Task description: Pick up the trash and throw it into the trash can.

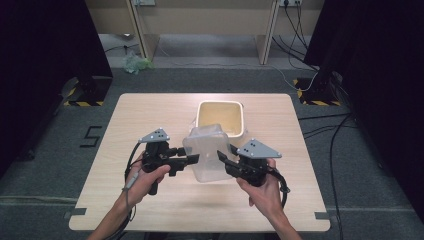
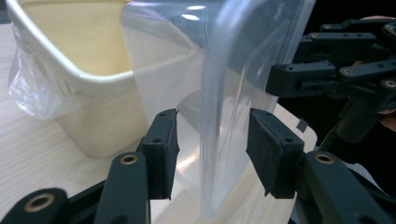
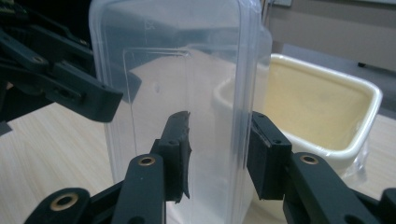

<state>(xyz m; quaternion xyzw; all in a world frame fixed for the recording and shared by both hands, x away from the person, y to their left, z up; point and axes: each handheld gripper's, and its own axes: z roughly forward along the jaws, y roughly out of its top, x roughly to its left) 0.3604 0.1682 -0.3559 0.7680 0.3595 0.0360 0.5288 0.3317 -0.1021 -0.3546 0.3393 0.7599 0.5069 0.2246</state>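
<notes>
Between your two tools, just above the pale wooden table (image 1: 150, 210), you hold a clear, rounded-rectangular plastic tub (image 1: 207, 152) up on its side. Your left gripper (image 1: 192, 159) straddles one wall of it: in the left gripper view the tub's rim edge (image 2: 219, 140) stands between the spread pads (image 2: 163, 149) with gaps on both sides, so this one brackets the wall rather than clamps it. Your right gripper (image 1: 226, 156) comes in from the opposite side. In the right gripper view its pads (image 3: 264, 158) sit close on either side of the tub's rim (image 3: 243, 116), one inside the wall and one outside, seemingly pinching it, which would explain how the tub stays off the table. Holding it from two sides probably keeps the light, slippery container from swinging.

The clear tub looks empty; you see straight through its walls.

Just beyond your jaws, behind the tub, a cream, square plastic bin (image 1: 221, 117) stands upright on the table, with clear film (image 2: 32, 93) bunched at its outer wall. Its inside shows bare and yellowish, nothing in it that I can make out.
</notes>
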